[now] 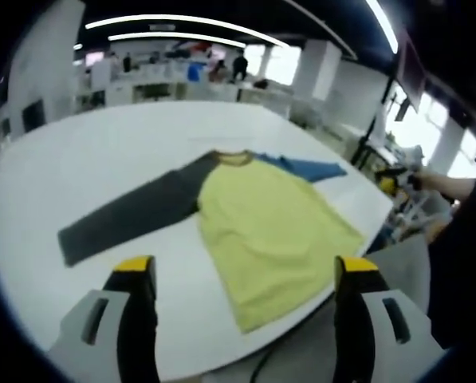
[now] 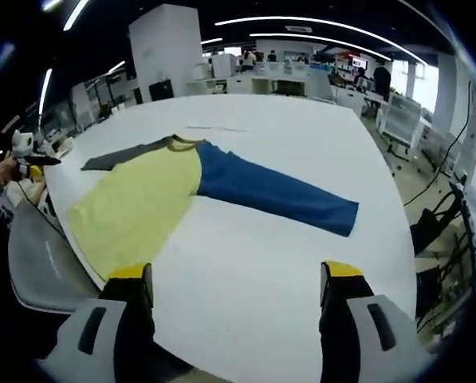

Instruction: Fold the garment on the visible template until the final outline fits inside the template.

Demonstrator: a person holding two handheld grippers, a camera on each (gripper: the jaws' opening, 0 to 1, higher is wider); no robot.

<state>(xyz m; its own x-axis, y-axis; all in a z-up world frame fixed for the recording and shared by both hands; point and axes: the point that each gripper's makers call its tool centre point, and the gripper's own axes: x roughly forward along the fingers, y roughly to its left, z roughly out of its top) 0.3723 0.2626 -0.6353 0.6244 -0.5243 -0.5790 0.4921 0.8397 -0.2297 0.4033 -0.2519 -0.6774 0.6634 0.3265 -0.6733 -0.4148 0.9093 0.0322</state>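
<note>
Left gripper view: shirt [image 1: 261, 215] ahead of parted jaws.

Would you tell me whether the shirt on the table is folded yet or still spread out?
Spread out. The shirt lies flat on the white table, its blue sleeve and grey sleeve stretched to opposite sides.

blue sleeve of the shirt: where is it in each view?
Left gripper view: blue sleeve runs short toward upper right, past the collar.
Right gripper view: blue sleeve stretches long across centre toward the right.
Shared landmark: yellow shirt body on the white table.
</note>
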